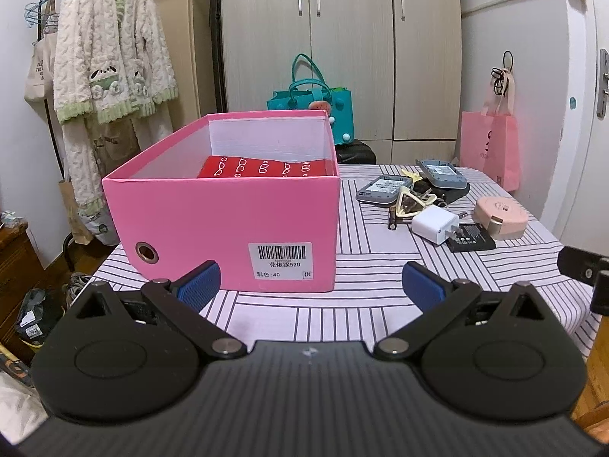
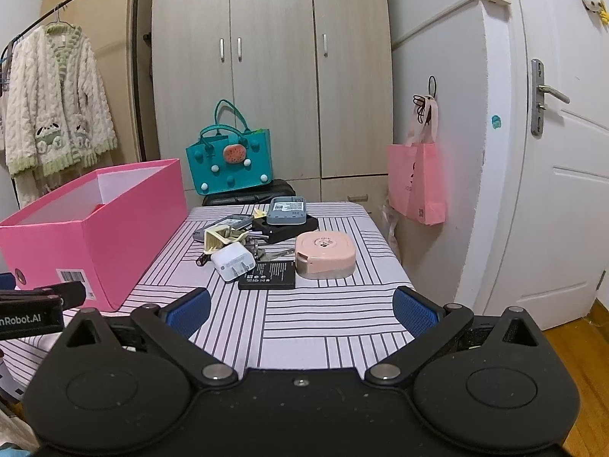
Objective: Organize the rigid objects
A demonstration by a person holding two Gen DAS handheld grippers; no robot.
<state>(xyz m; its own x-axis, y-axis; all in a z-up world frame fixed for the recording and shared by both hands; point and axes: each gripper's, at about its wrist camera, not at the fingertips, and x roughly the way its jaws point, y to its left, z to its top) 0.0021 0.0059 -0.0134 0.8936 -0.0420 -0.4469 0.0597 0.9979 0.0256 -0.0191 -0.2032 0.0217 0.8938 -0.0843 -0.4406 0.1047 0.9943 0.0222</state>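
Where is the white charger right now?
In the right wrist view the white charger lies on the striped table, right of the pink box, touching the black battery, with the pink round case further right.

Black linkages, blue ribbed fingers (image 1: pixel 200 283) — silver pivots

The right gripper (image 2: pixel 300 310) hangs above the striped table (image 2: pixel 323 316) with jaws spread wide and nothing between them. Ahead lie a white charger (image 2: pixel 233 261), black battery (image 2: pixel 268 275) and pink case (image 2: pixel 325 254); the pink box (image 2: pixel 95 228) stands left.
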